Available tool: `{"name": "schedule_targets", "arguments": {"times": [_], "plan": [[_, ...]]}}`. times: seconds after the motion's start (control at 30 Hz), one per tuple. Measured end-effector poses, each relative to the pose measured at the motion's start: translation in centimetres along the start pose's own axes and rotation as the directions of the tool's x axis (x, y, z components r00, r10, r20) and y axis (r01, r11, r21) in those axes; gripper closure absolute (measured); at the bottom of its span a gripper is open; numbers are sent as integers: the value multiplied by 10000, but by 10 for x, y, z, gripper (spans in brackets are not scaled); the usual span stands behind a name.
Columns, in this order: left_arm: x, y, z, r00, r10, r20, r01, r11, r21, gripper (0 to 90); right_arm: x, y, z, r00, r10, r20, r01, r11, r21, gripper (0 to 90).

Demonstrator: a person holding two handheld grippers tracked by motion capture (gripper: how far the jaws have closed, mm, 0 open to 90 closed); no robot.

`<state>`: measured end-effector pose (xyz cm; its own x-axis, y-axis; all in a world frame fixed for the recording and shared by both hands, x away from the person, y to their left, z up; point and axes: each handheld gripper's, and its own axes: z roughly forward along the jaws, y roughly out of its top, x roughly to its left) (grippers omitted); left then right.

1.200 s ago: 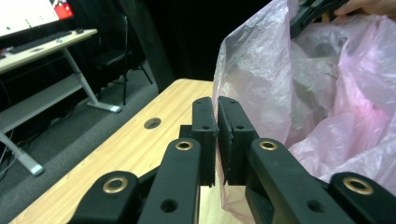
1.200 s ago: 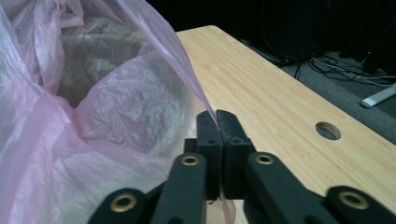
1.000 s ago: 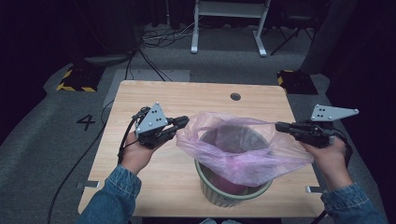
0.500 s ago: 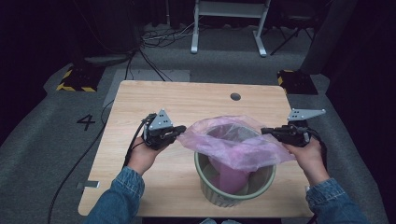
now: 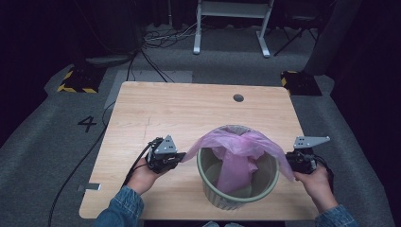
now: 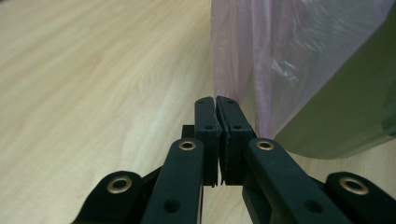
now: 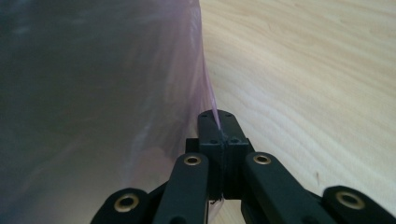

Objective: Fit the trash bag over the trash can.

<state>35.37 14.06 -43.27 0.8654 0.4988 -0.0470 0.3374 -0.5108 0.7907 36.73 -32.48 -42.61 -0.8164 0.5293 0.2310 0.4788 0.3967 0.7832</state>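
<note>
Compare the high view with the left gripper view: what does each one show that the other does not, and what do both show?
High view alone: the right tool gripping the pink bag at the bin's right side, the whole green bin, the person's hands, the table's hole and the grey floor. Left gripper view alone: the left tool close up, jaws shut on a thin fold of the bag's edge. Both share: the pink bag draped over the bin's rim, the bin's wall and the wooden table.

I hold my left gripper (image 5: 182, 157) and right gripper (image 5: 289, 161) low on either side of the bin (image 5: 236, 198), both clamped tight.
</note>
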Motion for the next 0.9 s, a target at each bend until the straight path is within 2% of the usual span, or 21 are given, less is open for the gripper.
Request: {"name": "schedule_targets", "arguments": {"times": [0.07,0.13,0.2,0.27,0.33,0.4,0.5,0.63,0.73,0.8,0.9], "plan": [[0,-3,0,9999,-147,17,147,9998,-126,869,-1,-6,1,9999,117,-6,-117,9999,21,896],[0,-4,-4,9985,-248,-480,231,9990,-373,741,0,-8,1,9999,109,131,-110,9999,43,862],[4,-3,-12,9938,-572,-951,511,9965,-656,534,1,-9,-3,9981,129,608,-120,9998,-157,691],[6,-2,-20,9932,-776,-863,694,9931,-948,476,-1,-7,-12,9945,132,1043,-75,9985,-544,605],[5,0,-29,9941,-758,-773,649,9887,-1354,449,-3,-5,-21,9894,171,1444,-43,9961,-880,544],[2,3,-38,9946,-569,-866,427,9866,-1573,429,-4,-3,-32,9887,117,1498,67,9925,-1219,530],[-5,10,-55,9907,-361,-1313,121,9838,-1787,410,-6,1,-49,9832,209,1815,65,9888,-1492,515],[-17,20,-78,9917,41,-1287,-359,9686,-2459,392,1,4,-74,9786,186,2052,217,9811,-1924,507],[-29,28,-86,9920,560,-1129,-850,9587,-2713,382,14,6,-89,9798,-122,1996,557,9752,-2141,483],[-36,32,-87,9921,836,-934,-1069,9535,-2816,379,23,6,-95,9840,-312,1755,696,9736,-2176,462],[-41,37,-80,9879,1297,-850,-1478,9534,-2629,369,38,5,-104,9895,-602,1314,899,9683,-2332,428]]}}
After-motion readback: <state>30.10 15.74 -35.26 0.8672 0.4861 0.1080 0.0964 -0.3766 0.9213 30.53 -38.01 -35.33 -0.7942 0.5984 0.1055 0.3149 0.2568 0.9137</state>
